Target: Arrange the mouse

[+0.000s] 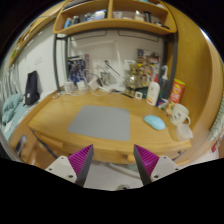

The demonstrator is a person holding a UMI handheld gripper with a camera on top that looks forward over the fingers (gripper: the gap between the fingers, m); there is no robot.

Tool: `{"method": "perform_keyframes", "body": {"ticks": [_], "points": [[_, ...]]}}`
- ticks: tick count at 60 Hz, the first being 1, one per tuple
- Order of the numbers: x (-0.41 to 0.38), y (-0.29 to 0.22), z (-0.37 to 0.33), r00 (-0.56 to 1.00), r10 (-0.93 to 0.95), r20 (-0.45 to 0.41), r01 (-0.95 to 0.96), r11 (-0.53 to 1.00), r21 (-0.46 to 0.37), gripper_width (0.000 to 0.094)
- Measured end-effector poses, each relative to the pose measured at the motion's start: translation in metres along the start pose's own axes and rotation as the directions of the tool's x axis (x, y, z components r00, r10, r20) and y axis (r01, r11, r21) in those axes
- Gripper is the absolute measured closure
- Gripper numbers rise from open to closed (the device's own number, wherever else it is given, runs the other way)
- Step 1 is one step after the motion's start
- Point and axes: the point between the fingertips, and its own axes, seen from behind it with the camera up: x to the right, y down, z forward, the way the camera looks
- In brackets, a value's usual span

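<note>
A light blue mouse (154, 122) lies on the wooden desk (60, 118), just right of a grey mouse mat (100, 123). My gripper (114, 160) is open and empty, with a wide gap between its magenta pads (80, 160). It hangs in front of the desk's near edge, well short of the mouse, which lies beyond the right finger.
A white mug (181, 117) and a white cup stand right of the mouse. A white bottle (153, 92), an orange box (177, 92) and small items line the desk's back. Shelves (110, 17) hang above. A black object (32, 87) stands at the left.
</note>
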Motion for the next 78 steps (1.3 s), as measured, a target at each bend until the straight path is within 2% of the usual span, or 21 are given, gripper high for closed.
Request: {"method": "perform_keyframes", "body": {"ticks": [10, 24, 47, 56, 67, 73, 78], "points": [[0.082, 0.031, 0.032, 0.995, 0.054, -0.08, -0.059, 0.997, -0.059, 0.0137], [0.166, 0.024, 0.093, 0.987, 0.072, -0.143, -0.085, 0.992, -0.088, 0.0137], [0.22, -0.024, 0.182, 0.992, 0.076, -0.104, -0.089, 0.989, -0.119, 0.0146], [0.222, -0.033, 0.198, 0.991, 0.106, -0.077, -0.115, 0.985, -0.129, 0.0204], [0.225, -0.043, 0.211, 0.992, 0.101, -0.072, -0.11, 0.987, -0.121, 0.0232], [0.227, -0.046, 0.216, 0.992, 0.103, -0.073, -0.111, 0.986, -0.122, 0.0308], [0.23, -0.048, 0.218, 0.991, 0.11, -0.081, -0.119, 0.986, -0.116, 0.042]]}}
